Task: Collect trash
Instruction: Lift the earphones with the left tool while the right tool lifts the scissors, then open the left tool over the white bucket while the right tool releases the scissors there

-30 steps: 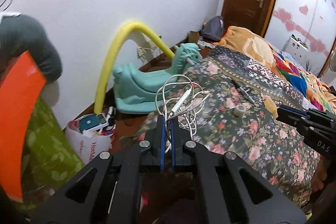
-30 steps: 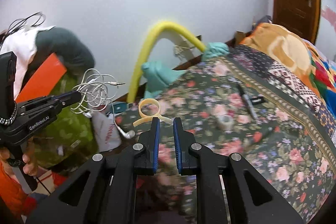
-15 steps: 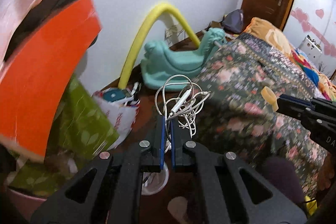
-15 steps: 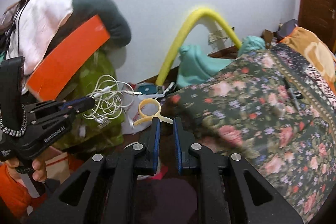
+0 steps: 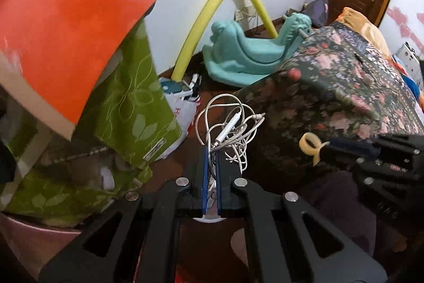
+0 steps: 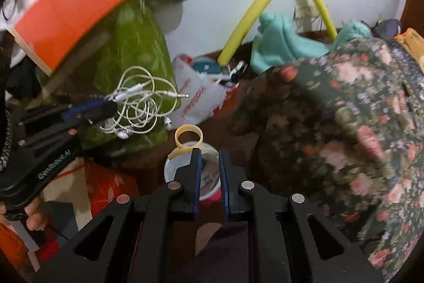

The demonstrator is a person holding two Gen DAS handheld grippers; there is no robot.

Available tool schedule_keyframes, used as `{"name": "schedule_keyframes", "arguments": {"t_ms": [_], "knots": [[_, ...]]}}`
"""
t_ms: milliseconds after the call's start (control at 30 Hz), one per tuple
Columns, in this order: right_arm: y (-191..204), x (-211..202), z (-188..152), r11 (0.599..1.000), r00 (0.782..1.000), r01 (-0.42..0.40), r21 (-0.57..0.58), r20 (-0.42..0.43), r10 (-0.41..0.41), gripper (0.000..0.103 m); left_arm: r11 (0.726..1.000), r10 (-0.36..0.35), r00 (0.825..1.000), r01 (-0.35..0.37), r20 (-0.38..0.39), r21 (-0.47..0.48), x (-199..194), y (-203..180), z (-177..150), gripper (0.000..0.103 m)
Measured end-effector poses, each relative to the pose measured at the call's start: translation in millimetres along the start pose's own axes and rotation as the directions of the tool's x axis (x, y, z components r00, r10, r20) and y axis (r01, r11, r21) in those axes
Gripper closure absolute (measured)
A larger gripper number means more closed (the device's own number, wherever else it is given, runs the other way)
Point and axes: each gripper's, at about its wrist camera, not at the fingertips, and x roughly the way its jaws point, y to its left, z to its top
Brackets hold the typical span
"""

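Hanging from the left claw (image 5: pixel 210 150), a tangle of white earphone cable (image 5: pixel 230 123) was clamped between its blue pads, the loops and the jack plug spilling out past the fingertips. The right claw (image 6: pixel 209 154) held a small yellowish plastic ring with a tail (image 6: pixel 188 137); the tail ran to the tip of its left finger, though a gap showed between the pads lower down, so the claw was nearly clenched on that thin strip. Both claws pointed steeply down over the dark floor beside the bed. Just under the right claw stood a round white container (image 6: pixel 172 169), its rim partly hidden by the fingers; what lay inside it was too blurred to tell.

To the right, the floral bedspread (image 6: pixel 357 123) draped over the bed's edge. Farther back, a white plastic bag (image 6: pixel 196 100) stuffed with items sat on the floor, next to a bent yellow foam tube (image 5: pixel 212 17) and a teal plastic rocking toy (image 5: pixel 251 55) against the white wall. On the left rose a green leaf-patterned bag (image 5: pixel 132 110) and an orange panel (image 5: pixel 79 17).
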Motion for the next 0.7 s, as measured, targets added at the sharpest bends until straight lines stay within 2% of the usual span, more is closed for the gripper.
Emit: {"name": "schedule_keyframes", "arguments": {"t_ms": [267,367,567,700], "knots": [[9.5,66.6,5.6,0.999,0.985,-0.030,0.024,-0.171,0.033,0.091,0.999,0.011,0.999,-0.013,-0.053,-0.038,33.9,19.5,-7.8,0.100],[12.6,93.1,6.7,0.998,0.968,-0.045,0.045,-0.246,0.055,0.091,0.999,0.050,0.996,-0.051,-0.069,-0.013,49.0,19.1,-11.4,0.100],[16.8,131.4,10.8,0.995,0.934,-0.062,0.073,-0.348,0.083,0.091,0.999,0.044,0.992,-0.044,-0.119,0.002,78.2,17.9,-19.3,0.100],[14.4,150.9,10.2,0.990,0.908,-0.094,0.105,-0.398,0.129,0.090,0.999,0.033,0.987,-0.037,-0.156,-0.022,94.8,25.2,-24.4,0.100]]}}
